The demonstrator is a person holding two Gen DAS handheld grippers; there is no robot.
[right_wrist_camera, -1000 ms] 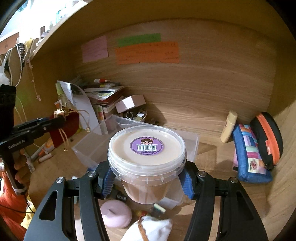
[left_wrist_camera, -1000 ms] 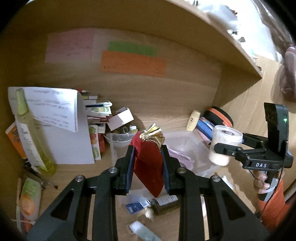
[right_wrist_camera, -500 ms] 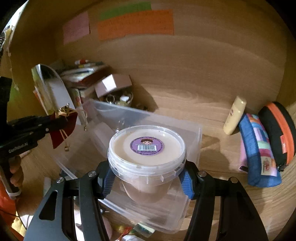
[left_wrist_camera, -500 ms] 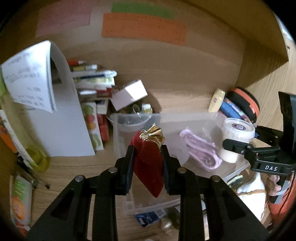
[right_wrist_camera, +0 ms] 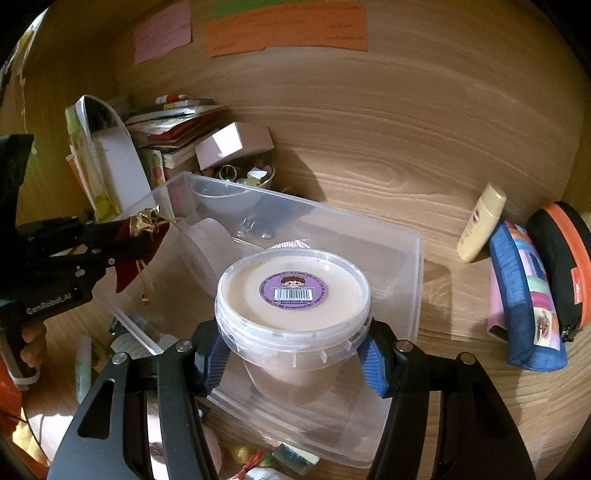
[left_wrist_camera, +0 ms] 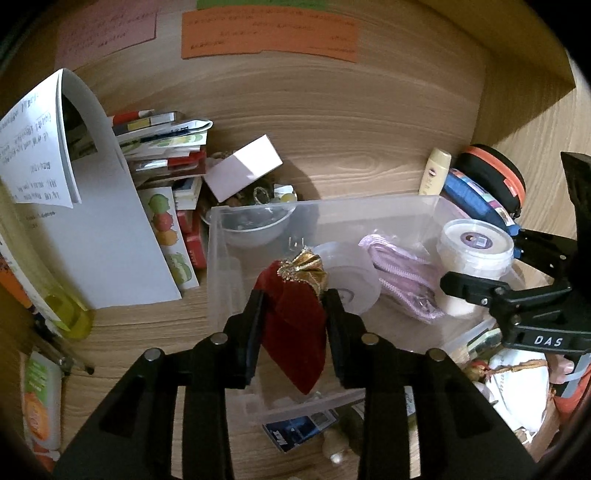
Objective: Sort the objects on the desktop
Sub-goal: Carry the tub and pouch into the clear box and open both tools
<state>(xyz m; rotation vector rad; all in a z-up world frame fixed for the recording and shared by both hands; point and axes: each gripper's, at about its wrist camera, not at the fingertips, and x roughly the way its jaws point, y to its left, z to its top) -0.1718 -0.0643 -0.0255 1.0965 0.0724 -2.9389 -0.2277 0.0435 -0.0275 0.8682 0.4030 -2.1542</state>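
We hold the left gripper (left_wrist_camera: pixel 293 314) over the clear bin (left_wrist_camera: pixel 214 266); its jaws are opening, the red velvet pouch (left_wrist_camera: pixel 295 332) between them, above the bin's near end. Our right gripper (right_wrist_camera: pixel 291 354) clamps the lidded tub (right_wrist_camera: pixel 291 295), poised over the bin beside the left.

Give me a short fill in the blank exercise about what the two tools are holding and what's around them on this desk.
1. The left tool, its jaws opening, has a ____ velvet pouch between them.
2. The right tool grips a lidded tub with a ____ sticker on top.
3. Both hang above a clear plastic ____.
4. On the back wall, the widest paper note is ____.

Missing words: red; purple; bin; orange
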